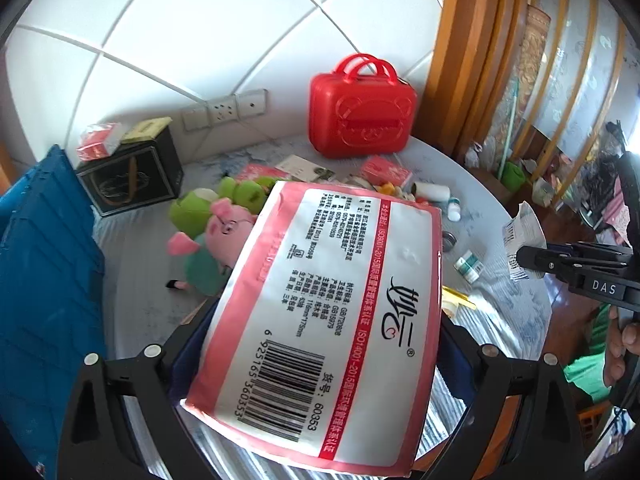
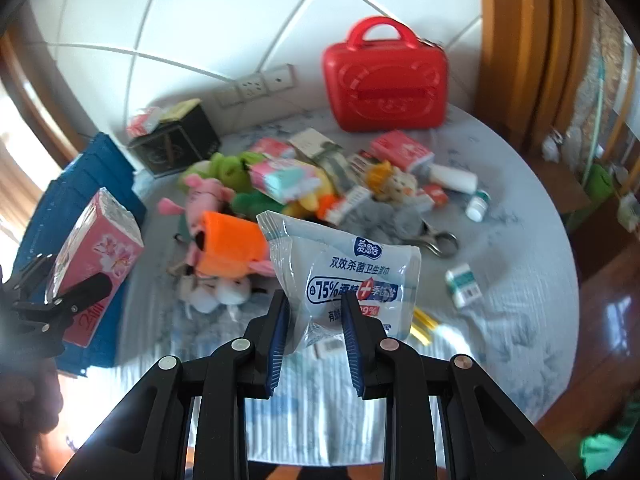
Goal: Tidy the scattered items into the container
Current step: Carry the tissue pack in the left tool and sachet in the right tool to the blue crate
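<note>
- The left gripper (image 1: pixel 316 344) has its jaws clamped on a pink-and-white tissue pack (image 1: pixel 320 320), barcode side up, filling the centre and lower half of the left wrist view and held above the counter (image 1: pixel 508 308).
- The right gripper (image 2: pixel 316 312) has its jaws pinched on the lower edge of a pale blue wet-wipe packet (image 2: pixel 348 276), which stands up at the centre of the right wrist view.
- A blue crate (image 1: pixel 44 280) lies along the left edge of the frame, beside the counter's cloth.
- At the upper centre a red toy suitcase (image 1: pixel 360 112) stands upright against the white tiled wall.
- Between crate and suitcase sits a jumble: a pink pig plush (image 1: pixel 224 224), green plush toys (image 1: pixel 244 196), an orange plush (image 2: pixel 228 244), small boxes and white bottles.
- A black box (image 1: pixel 132 172) rests at upper left, near the wall sockets.
- A person's hand (image 1: pixel 618 344) shows at the right edge.
</note>
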`<state>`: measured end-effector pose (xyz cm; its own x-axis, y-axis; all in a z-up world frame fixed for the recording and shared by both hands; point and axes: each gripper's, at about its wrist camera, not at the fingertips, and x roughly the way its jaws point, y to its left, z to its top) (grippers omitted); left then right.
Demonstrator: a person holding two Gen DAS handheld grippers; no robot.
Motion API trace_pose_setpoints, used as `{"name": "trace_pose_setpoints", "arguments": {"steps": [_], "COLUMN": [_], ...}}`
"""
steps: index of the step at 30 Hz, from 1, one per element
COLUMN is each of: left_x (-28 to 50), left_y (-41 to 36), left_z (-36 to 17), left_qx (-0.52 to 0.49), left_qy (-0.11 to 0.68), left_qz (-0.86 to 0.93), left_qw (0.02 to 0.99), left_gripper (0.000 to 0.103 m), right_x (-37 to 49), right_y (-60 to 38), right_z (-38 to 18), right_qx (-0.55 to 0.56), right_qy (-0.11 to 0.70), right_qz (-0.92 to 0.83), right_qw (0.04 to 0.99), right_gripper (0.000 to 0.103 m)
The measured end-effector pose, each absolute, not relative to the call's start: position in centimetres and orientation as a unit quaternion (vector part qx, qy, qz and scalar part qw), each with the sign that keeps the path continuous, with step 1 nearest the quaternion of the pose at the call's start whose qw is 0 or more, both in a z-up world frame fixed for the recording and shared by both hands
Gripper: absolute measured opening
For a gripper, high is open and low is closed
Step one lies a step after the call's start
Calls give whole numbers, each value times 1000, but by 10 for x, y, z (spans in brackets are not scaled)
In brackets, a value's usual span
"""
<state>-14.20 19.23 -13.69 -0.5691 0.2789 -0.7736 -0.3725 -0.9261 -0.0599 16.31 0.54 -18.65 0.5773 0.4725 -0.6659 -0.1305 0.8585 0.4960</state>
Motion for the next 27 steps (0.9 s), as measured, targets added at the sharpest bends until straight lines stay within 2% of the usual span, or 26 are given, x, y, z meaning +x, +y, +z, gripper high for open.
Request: {"name": "trace_pose_setpoints", "arguments": {"steps": [16, 27], "left_x": [-131, -132], "left_y": [103, 28], "left_z": [-98, -64], "left_qx": [-392, -360], "left_qy": [35, 25], "left_qz": [902, 913], "left_qw": [176, 189], "left_gripper": [96, 96], "right_x": [166, 160], "right_y": [75, 143], "right_z": [-130, -70], "right_qx": [188, 197], "right_qy": [395, 374], "right_qz": [185, 173], "right_qw": [880, 890], "right_gripper": [26, 26]}}
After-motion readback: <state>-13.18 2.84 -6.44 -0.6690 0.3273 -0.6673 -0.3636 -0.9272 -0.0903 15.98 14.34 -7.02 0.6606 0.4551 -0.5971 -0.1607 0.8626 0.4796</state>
